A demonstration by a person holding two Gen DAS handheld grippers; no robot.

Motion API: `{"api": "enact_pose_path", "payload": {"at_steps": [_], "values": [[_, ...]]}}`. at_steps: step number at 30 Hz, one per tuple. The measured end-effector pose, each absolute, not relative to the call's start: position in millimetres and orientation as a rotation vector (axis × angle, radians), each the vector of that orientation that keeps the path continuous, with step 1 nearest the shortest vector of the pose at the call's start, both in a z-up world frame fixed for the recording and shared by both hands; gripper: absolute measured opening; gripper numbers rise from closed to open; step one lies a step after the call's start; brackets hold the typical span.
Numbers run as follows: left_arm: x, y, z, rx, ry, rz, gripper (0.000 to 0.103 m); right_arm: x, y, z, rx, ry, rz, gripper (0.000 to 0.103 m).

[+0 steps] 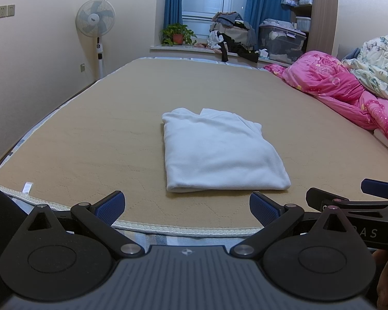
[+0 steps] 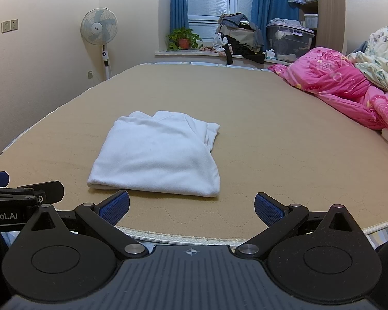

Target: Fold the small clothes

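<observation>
A white garment point(image 1: 219, 152) lies folded into a compact rectangle on the tan bed point(image 1: 90, 134), near its front edge, with the loose ends bunched at its far side. The left gripper point(image 1: 186, 206) and the right gripper point(image 2: 191, 208) hang just short of the near fold, both spread wide and empty. The fold looks nearly finished. For another fold, each gripper should pinch a near corner through all layers and lift them together, so nothing slides apart.
</observation>
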State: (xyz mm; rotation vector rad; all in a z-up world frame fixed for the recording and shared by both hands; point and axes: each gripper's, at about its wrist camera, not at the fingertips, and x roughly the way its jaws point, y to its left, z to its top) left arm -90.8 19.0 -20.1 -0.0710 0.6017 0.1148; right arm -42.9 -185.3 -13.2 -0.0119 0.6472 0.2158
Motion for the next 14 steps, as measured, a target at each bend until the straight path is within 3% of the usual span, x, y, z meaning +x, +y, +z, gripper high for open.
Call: {"api": "enact_pose_path", "payload": {"at_steps": [14], "values": [[-90.4, 19.4, -20.5, -0.069, 0.600, 0.112, 0.103, -43.0, -186.0, -12.8, -0.013, 0.647, 0.216, 0.102]]}}
